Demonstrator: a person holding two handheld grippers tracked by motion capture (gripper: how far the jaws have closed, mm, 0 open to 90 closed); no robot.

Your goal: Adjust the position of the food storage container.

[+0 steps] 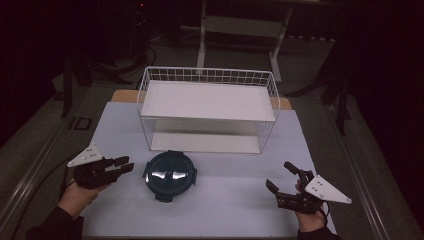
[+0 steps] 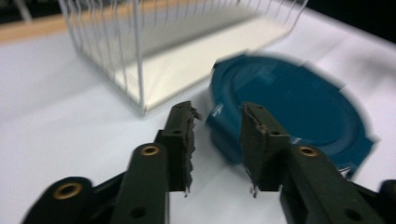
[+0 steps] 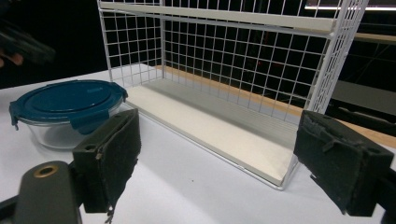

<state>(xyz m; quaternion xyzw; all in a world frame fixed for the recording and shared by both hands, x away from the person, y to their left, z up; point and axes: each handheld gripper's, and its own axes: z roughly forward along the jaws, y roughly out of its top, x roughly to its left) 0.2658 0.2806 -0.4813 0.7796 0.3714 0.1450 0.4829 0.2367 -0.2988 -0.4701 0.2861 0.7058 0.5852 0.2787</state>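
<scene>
Two tools: left tool (image 1: 126, 165) narrow, nothing gripped, near blue-lidded container (image 1: 170, 173); right tool (image 1: 281, 176) wide, empty.

I see a white wire rack (image 1: 207, 107) with 2 shelves standing on the pale table (image 1: 125, 130).

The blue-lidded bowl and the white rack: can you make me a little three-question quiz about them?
1. True or false: the blue-lidded bowl sits on the rack's top shelf.
2. Which gripper is nearer the bowl? A) left gripper B) right gripper
3. Fill in: the bowl's body under its lid is clear ____.

Key:
1. False. It stands on the table, in front of the rack.
2. A. Its jaws point at the bowl's side with nothing between them; the right gripper's jaws stand wide apart.
3. Glass, as the right gripper view suggests.
</scene>
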